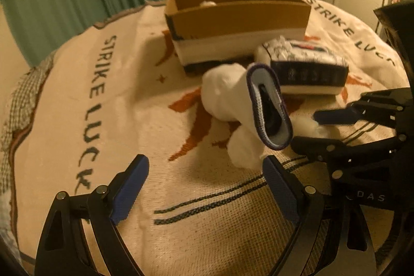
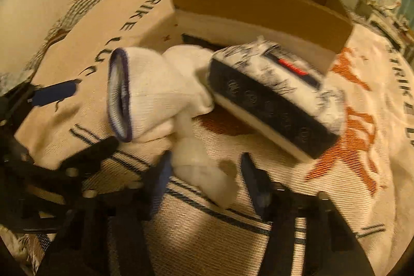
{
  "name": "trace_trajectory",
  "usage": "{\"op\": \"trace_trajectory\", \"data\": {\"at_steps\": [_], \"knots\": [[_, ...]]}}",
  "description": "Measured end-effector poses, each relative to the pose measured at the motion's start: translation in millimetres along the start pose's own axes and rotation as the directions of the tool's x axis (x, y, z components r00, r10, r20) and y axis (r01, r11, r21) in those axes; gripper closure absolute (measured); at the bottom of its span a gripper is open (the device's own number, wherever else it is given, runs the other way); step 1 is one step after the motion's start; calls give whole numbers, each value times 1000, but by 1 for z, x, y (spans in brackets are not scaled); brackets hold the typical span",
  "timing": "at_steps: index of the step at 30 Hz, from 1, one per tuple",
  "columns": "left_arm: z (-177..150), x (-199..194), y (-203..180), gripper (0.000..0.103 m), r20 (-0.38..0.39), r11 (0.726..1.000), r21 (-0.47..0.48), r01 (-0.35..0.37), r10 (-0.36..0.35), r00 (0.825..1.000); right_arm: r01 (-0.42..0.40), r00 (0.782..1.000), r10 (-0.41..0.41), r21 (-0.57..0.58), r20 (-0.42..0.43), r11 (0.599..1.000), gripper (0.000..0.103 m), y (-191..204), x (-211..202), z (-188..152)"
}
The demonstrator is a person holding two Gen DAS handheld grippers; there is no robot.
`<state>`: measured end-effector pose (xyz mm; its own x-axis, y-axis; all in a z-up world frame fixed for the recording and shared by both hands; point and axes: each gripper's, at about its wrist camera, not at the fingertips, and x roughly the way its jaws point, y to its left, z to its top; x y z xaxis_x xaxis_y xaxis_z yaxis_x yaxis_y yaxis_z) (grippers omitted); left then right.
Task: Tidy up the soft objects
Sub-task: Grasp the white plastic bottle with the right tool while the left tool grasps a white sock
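With both your left gripper point(image 1: 205, 188) and right gripper point(image 2: 207, 179) spread open, ease the right's fingers around the white, purple-cuffed rolled sock point(image 2: 157, 97) lying on the cream woven blanket point(image 2: 207, 232) before the brown cardboard box point(image 2: 258, 7), pinching deep.

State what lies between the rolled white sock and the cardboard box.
In the right wrist view, a folded dark-banded cloth bundle fills part of that stretch, touching the rolled white sock and lying before the cardboard box; elsewhere only blanket.
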<state>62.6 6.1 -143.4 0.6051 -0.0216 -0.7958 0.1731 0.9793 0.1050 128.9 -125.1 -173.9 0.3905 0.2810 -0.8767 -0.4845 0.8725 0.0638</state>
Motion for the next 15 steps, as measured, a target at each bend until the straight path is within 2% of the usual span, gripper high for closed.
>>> {"op": "trace_trajectory", "data": {"at_steps": [6,9,12,15], "knots": [[2,11,-4,19,-35,998,-6,57,-57,998,-20,1000,20,2,22,1000,75,-3,-7,-2],[7,15,-10,25,-41,997,10,79,-79,996,31,999,-31,-7,41,999,75,-5,-17,-2],[11,21,-15,27,-41,994,18,107,-106,993,67,997,-66,-8,49,998,76,-10,-24,-3],[15,30,-18,46,-67,987,21,160,-158,985,80,996,-80,4,47,997,77,-14,-26,-6]]}}
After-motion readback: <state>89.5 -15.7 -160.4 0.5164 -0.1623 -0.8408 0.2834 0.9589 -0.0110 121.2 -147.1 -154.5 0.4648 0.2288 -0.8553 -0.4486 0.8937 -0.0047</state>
